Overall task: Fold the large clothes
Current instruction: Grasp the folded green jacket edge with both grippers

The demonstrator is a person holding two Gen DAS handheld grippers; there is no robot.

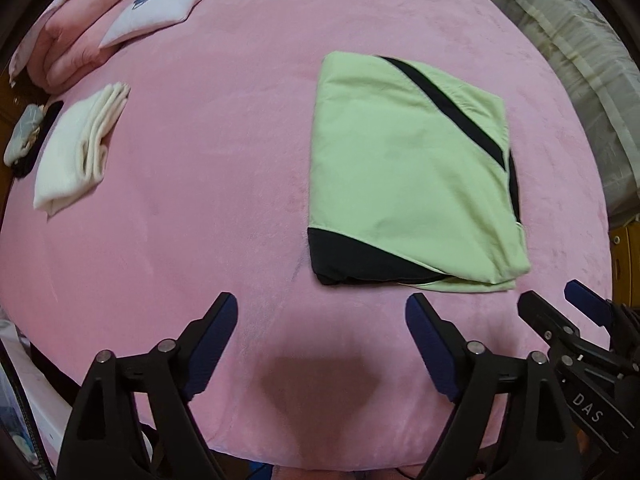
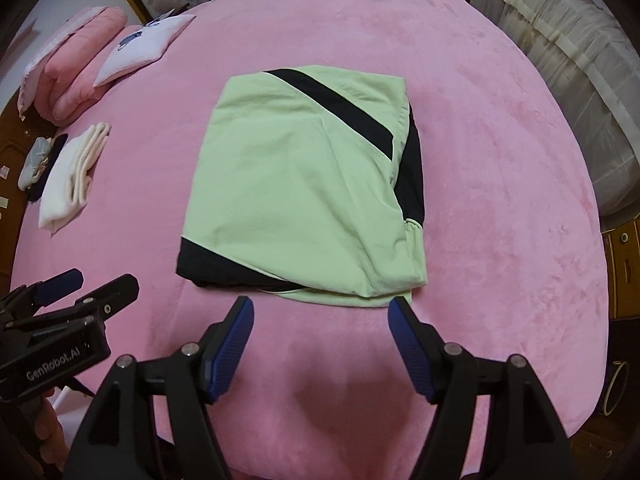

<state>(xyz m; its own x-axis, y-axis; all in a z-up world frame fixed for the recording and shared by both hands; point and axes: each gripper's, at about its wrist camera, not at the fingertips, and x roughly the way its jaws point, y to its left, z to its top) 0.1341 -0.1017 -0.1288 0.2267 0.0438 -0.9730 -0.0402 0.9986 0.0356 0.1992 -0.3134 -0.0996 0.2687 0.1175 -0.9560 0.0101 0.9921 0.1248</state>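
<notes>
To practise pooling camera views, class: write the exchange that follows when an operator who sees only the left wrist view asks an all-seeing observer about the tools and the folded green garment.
Operator: Is anything caught between the pads of the right tool?
Observer: No. It is open over the bare pink cover, and the near hem of the folded green garment lies just ahead of its tips.
Operator: I can't see the body of my left tool. Is it marked?
Observer: Yes. From the right wrist view its side reads "GenRobot.AI" in pale letters.
</notes>
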